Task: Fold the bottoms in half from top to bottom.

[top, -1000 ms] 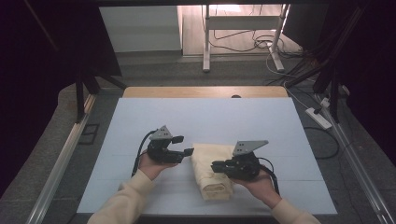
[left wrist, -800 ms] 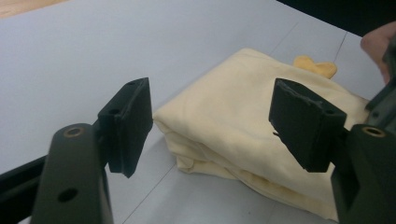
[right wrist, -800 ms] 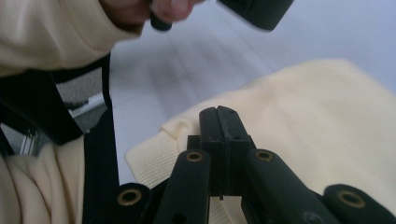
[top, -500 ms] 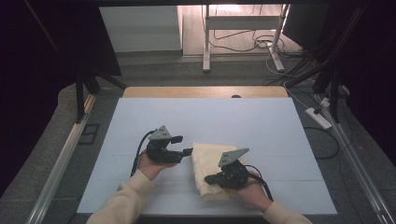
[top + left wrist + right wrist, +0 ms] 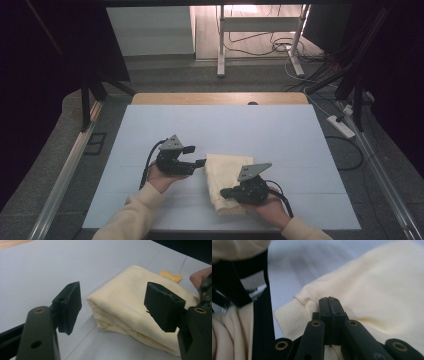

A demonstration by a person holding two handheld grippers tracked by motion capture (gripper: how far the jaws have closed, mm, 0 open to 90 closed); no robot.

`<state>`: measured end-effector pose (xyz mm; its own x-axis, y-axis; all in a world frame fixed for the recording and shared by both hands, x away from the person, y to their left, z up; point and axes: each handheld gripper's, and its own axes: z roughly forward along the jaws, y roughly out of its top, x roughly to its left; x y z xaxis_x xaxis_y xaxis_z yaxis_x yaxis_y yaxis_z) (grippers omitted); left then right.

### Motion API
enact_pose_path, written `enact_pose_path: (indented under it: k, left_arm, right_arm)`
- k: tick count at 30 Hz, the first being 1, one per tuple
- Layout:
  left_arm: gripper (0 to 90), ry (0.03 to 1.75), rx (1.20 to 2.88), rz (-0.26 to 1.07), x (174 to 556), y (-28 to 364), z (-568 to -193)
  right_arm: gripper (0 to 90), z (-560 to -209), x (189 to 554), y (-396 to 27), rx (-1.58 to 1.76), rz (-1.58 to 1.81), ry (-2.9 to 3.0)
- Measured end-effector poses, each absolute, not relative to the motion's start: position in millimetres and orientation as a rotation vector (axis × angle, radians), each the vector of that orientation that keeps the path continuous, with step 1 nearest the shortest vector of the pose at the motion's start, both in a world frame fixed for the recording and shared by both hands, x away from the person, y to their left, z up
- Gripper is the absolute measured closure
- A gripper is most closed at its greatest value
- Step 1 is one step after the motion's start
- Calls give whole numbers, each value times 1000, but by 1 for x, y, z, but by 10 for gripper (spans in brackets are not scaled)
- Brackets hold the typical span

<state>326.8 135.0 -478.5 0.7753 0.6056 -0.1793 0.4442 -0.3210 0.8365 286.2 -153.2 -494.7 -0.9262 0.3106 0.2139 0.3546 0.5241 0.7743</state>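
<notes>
The left gripper (image 5: 199, 162) has its two black jaws spread apart, with nothing pinched between them. It sits on the table, just left of the folded cloth (image 5: 223, 172), and its tips point at the cloth's left edge. In the left gripper view, the soft yellow cloth (image 5: 130, 307) lies between and past the two spread jaws, and they do not touch it.

The right gripper (image 5: 223, 193) has its jaws pressed tight together. It rests on the near right part of the cloth. In the right gripper view, the closed tips (image 5: 329, 301) lie on the cloth (image 5: 374, 290), close to a ribbed cuff (image 5: 292, 317). I cannot tell if a bit of cloth is caught between them.

The cloth is pale yellow and folded into a thick bundle. It lies on the near middle part of the table, between the two hands. A person's arms in cream sleeves (image 5: 132, 217) come in from the near edge.

The table top (image 5: 225, 130) is a big, flat, light blue-white sheet. A strip of wood (image 5: 220, 98) shows at its far edge. The floor around the table is grey carpet (image 5: 75, 165). A metal rail (image 5: 65, 185) runs along the left side. Far away there is a white stand with legs (image 5: 260, 45) on a wooden floor, with cables (image 5: 260, 47) lying around it. A white power strip (image 5: 341, 126) lies on the right. The sides of the room are dark.
</notes>
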Motion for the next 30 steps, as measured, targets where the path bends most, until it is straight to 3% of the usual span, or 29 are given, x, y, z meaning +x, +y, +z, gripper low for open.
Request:
enact_pose_path:
  k: [14,26,30]
  left_arm:
    - [303,800,1965,205,325,138,-478]
    - [297,819,1973,203,319,144,-481]
    - [297,829,1968,207,315,149,-482]
  right_arm:
    - [864,-478,304,-204,-793,-1565,-2677]
    - [491,-475,312,-237,-964,-1625,-2703]
    - [440,-474,314,-248,-1011,-1649,-2705]
